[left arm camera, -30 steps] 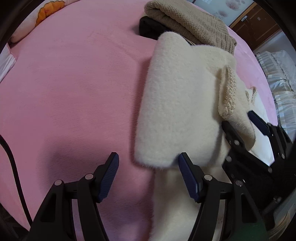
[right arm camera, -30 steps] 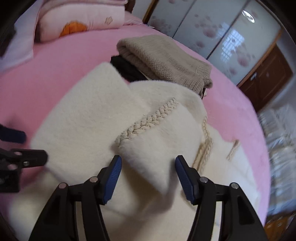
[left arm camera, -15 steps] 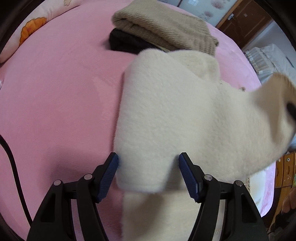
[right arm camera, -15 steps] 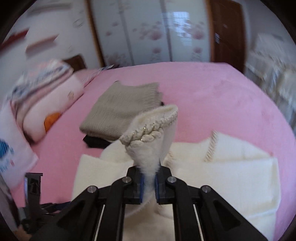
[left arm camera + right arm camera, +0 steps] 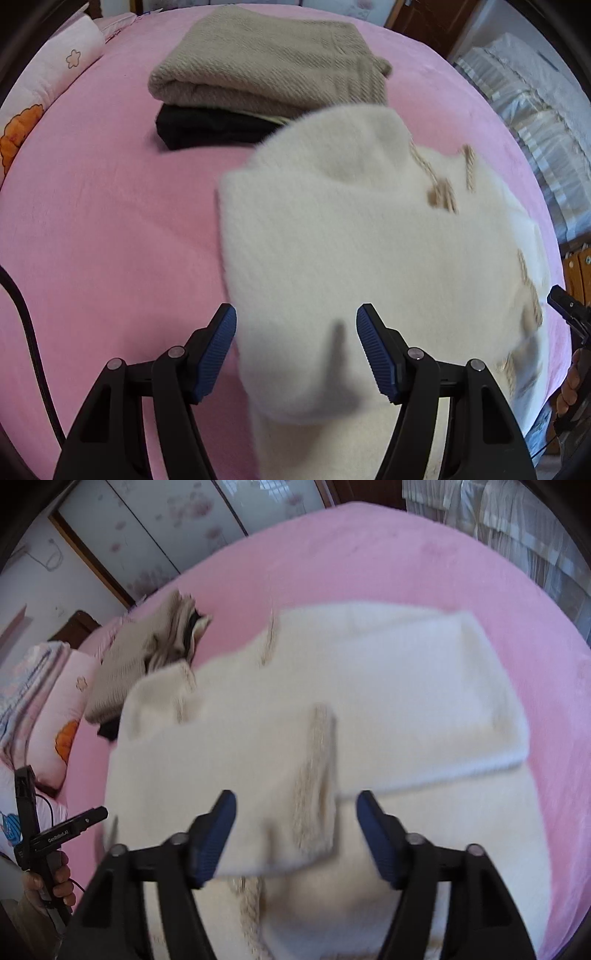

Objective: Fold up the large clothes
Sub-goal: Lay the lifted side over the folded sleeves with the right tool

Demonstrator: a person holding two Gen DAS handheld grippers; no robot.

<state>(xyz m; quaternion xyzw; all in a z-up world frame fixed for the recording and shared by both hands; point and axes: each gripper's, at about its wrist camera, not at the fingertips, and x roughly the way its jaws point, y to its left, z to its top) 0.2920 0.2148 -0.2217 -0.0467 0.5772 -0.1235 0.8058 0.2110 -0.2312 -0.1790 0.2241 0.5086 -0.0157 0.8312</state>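
A fluffy cream garment (image 5: 369, 240) with braided beige trim lies on the pink bed (image 5: 110, 221). My left gripper (image 5: 297, 347) hovers open over its near left corner, with the fabric under the fingers and not pinched. In the right wrist view the same garment (image 5: 388, 686) is spread out, and a sleeve with a braided cuff (image 5: 314, 775) lies folded across it. My right gripper (image 5: 295, 830) stands just above that cuff. Its jaws are opening, and the cuff lies loose between the pads.
A folded beige knit (image 5: 266, 66) sits on a folded black garment (image 5: 207, 125) at the far side of the bed. Patterned pillows (image 5: 62, 720) lie to the left. A black cable (image 5: 29, 332) hangs at the left. A hand (image 5: 55, 882) grips the left tool.
The right gripper shut on the braided cuff, carried the sleeve across the garment and released it. The left gripper stayed open and drifted slightly toward the garment's corner.
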